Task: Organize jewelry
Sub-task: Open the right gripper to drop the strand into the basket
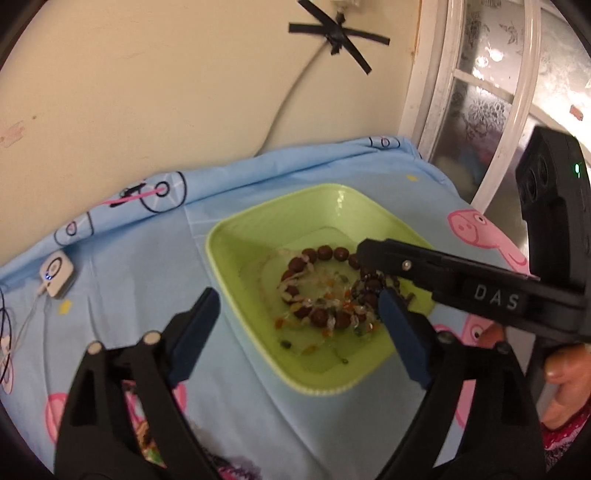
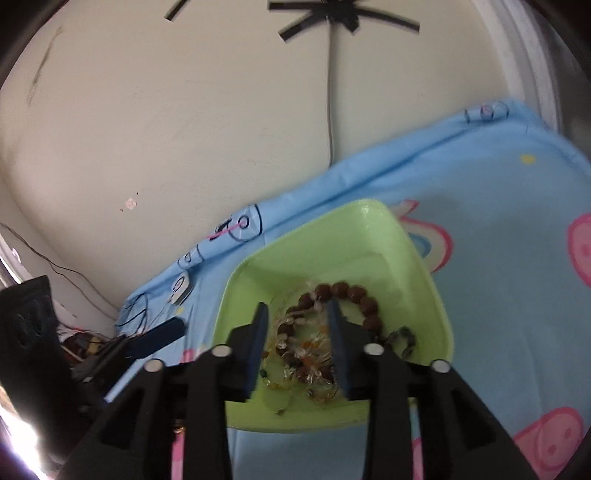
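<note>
"DAS" is read on the right gripper (image 1: 373,254), lower right; its fingers are parted over beaded bracelets (image 2: 314,332) in the green tray (image 2: 424,280). Left gripper (image 1: 299,325) is spread wide, nothing gripped.

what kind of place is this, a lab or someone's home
Most likely a home, perhaps a child's room. A cartoon-pig bedsheet covers the surface, a frosted patterned window stands beside it, and a cable is taped to the plain wall. A green tray holds bead bracelets.
</note>
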Motion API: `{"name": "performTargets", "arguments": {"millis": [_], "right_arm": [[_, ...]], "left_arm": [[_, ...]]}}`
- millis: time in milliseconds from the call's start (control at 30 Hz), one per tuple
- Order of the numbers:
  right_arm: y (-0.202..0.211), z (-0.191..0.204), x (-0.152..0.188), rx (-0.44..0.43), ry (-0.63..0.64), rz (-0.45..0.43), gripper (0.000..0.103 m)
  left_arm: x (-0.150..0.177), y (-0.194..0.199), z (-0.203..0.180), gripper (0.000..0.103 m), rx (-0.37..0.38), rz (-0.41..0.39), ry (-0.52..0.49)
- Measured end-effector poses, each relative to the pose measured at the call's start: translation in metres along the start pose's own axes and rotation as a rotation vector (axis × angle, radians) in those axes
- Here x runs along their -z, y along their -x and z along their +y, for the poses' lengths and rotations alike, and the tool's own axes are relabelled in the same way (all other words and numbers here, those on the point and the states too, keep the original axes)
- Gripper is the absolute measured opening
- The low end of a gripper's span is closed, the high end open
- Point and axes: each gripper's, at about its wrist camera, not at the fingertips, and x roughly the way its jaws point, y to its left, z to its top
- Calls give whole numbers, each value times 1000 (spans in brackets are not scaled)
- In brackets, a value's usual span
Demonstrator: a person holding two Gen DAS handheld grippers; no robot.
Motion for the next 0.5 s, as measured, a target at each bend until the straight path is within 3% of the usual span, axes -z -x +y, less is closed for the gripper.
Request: {"name": "performTargets", "arguments": {"millis": [67, 167, 267, 333, 500], "right_arm": [[7, 4, 2, 10, 1, -19, 25], [27, 17, 8, 42, 30, -114, 27], [46, 40, 28, 64, 100, -204, 42], [51, 51, 46, 40, 125, -215, 47], [41, 72, 100, -21, 131, -173, 48]], "left_arm": [[2, 9, 5, 84, 3, -23, 13], [5, 31, 18, 84, -6, -81, 48], [15, 54, 38, 85, 5, -136, 107], [30, 69, 54, 85, -11, -167, 144], [81, 82, 80, 85, -102, -178, 165]]}}
